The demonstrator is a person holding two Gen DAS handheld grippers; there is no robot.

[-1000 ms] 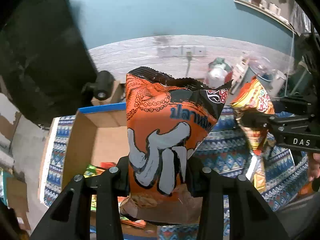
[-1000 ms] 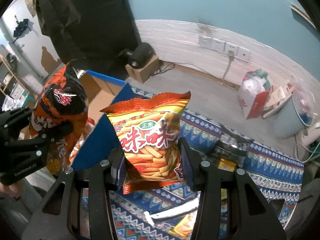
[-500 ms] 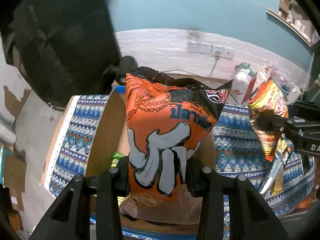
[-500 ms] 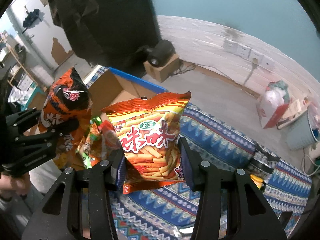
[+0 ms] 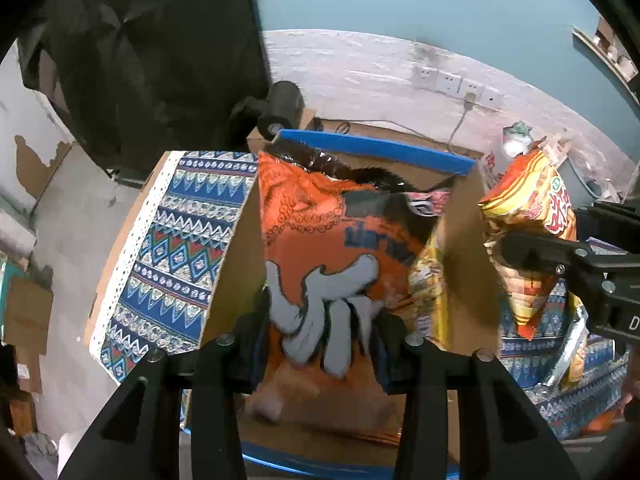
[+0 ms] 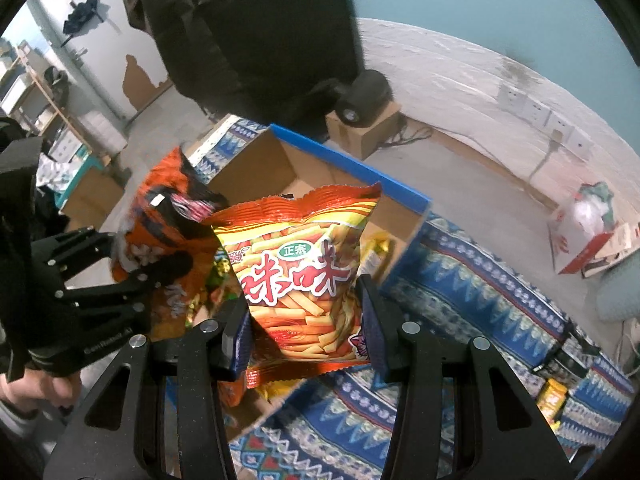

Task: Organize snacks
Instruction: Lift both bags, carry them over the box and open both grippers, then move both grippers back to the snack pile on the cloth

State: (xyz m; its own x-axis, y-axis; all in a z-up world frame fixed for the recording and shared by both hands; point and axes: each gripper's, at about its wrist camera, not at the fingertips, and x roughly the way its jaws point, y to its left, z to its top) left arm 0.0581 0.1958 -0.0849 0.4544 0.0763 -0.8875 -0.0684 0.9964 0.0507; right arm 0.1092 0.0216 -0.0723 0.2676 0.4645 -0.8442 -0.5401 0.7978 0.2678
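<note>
My left gripper [image 5: 320,344] is shut on an orange and black squid snack bag [image 5: 332,248] and holds it upright over the open cardboard box with a blue rim [image 5: 376,148]. My right gripper [image 6: 306,332] is shut on a red and yellow fries snack bag [image 6: 300,264], held upright above the box's near right corner [image 6: 404,216]. The fries bag also shows at the right in the left wrist view [image 5: 528,208]. The squid bag shows at the left in the right wrist view [image 6: 160,216]. Several snack packs lie inside the box [image 6: 376,252].
The box stands on a table with a blue patterned cloth [image 6: 480,288]. A yellow packet [image 6: 552,396] lies on the cloth at the right. A black lamp on a small cardboard box [image 6: 364,120] stands on the floor behind. A red and white bag [image 6: 584,232] sits by the wall.
Both grippers have moved left toward the box with their bags. The squid bag now hangs lower, over the box's opening. The fries bag has come over the box's corner.
</note>
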